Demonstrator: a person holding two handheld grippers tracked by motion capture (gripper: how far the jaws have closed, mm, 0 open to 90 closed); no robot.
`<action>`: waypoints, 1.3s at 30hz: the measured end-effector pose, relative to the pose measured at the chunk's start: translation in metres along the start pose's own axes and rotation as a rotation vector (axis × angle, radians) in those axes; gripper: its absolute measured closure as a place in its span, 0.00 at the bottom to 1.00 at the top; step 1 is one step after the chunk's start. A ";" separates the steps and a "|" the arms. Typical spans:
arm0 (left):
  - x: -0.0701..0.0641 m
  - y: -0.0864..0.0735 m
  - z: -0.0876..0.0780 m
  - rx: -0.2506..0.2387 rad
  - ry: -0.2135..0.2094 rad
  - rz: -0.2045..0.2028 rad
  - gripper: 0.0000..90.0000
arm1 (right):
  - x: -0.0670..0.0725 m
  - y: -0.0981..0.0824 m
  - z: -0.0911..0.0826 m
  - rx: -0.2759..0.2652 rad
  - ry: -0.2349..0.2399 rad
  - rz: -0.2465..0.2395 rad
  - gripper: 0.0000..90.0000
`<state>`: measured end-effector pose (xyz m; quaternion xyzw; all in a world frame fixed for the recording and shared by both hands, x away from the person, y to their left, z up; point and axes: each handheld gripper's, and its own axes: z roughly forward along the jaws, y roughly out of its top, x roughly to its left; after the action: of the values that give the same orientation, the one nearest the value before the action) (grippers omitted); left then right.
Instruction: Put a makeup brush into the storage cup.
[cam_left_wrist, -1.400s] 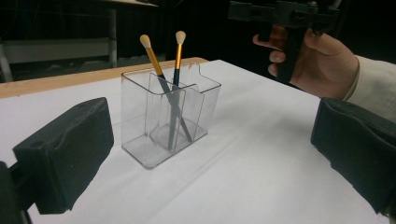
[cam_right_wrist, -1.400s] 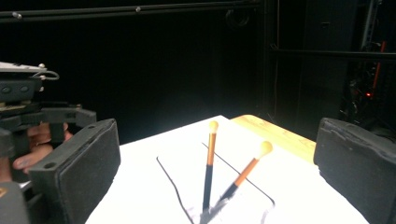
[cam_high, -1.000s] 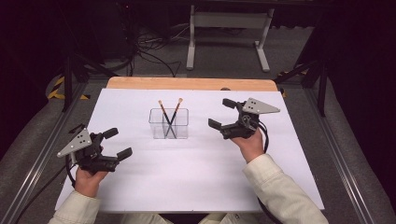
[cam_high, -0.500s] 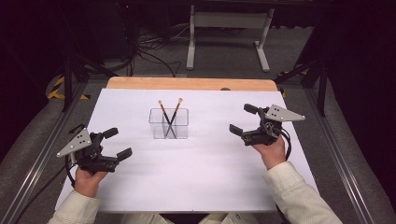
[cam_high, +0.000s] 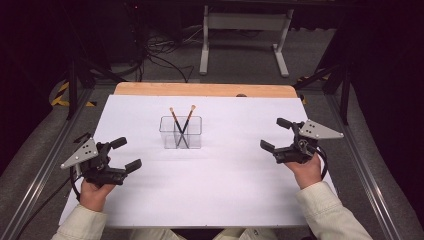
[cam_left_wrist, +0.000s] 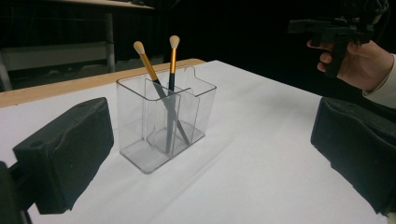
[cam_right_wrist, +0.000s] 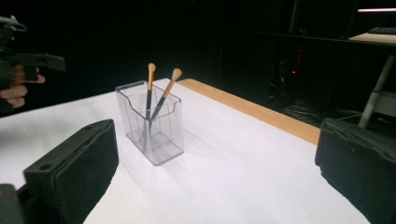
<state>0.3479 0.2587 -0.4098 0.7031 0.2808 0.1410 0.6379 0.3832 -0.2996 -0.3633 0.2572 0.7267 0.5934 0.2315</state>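
Observation:
A clear plastic holder (cam_high: 181, 132) stands upright on the white table (cam_high: 225, 185), a little behind its middle. Two makeup brushes (cam_high: 182, 122) with orange ferrules and dark handles lean crossed inside it. The same holder (cam_left_wrist: 163, 121) and brushes (cam_left_wrist: 169, 84) appear ahead in the left gripper view, and the holder (cam_right_wrist: 150, 122) shows again in the right gripper view. My left gripper (cam_high: 125, 154) is open at the table's left front, holding nothing. My right gripper (cam_high: 276, 134) is open at the right side, well away from the holder and holding nothing.
A wooden strip (cam_high: 205, 89) borders the table's far edge. Metal rails (cam_high: 45, 165) run along both sides. Behind the table are a white stand (cam_high: 245, 30) and cables (cam_high: 160, 55) on the floor. The other hand's gripper (cam_left_wrist: 336, 32) appears far off in the left gripper view.
My right gripper has drawn back from beside the holder toward the table's right edge and the person. The left gripper has stayed put. The brushes rest unchanged.

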 end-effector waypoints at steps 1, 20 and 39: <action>0.000 0.000 0.000 0.002 -0.001 -0.001 0.00 | 0.000 -0.001 -0.002 0.014 -0.002 -0.008 0.00; -0.001 -0.006 -0.007 -0.005 -0.013 -0.005 0.00 | 0.004 -0.035 -0.020 0.006 -0.058 -0.030 0.00; 0.006 -0.023 -0.003 0.006 -0.005 0.012 0.00 | -0.004 -0.062 -0.023 0.014 -0.063 -0.026 0.00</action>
<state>0.3462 0.2657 -0.4330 0.7070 0.2753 0.1422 0.6357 0.3657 -0.3292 -0.4197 0.2679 0.7264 0.5770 0.2601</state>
